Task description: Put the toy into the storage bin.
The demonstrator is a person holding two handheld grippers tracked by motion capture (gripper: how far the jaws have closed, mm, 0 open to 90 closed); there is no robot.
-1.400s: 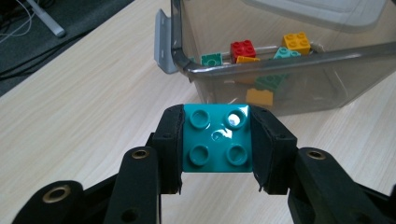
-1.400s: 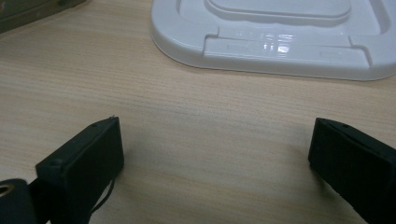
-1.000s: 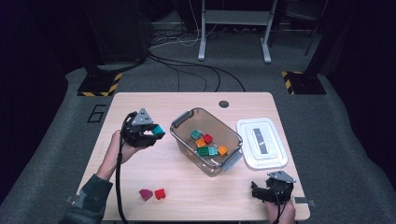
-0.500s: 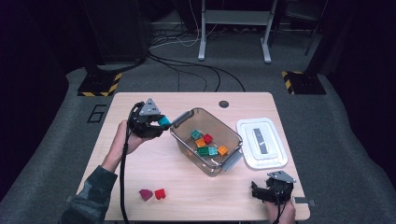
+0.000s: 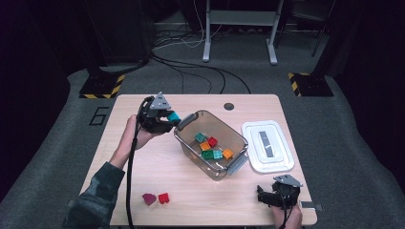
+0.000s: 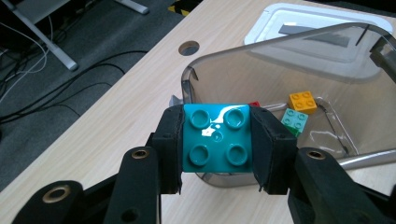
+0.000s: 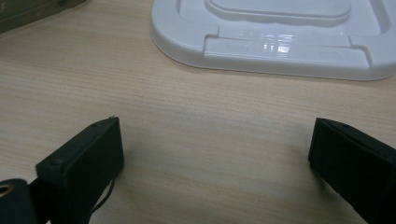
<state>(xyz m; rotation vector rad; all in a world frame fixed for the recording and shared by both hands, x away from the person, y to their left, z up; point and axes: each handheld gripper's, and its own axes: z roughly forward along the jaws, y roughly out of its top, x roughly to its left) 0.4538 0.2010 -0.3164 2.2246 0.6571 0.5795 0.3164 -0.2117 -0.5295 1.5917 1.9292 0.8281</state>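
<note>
Beside the clear bin (image 5: pixel 212 148), the left gripper (image 6: pixel 215 140) pinches a squarish teal brick (image 6: pixel 217 138), studs facing its camera.

A light wooden table (image 5: pixel 143 162) with a round hole (image 5: pixel 229 106) near its far edge. A clear bin (image 5: pixel 188 143) sits on it at the middle, with small bricks inside. Just right of the bin lies a white lid (image 5: pixel 282 157). Left of the bin, toward the near edge, a maroon piece (image 5: pixel 149 199) and a red brick (image 5: pixel 164 198) lie side by side
</note>
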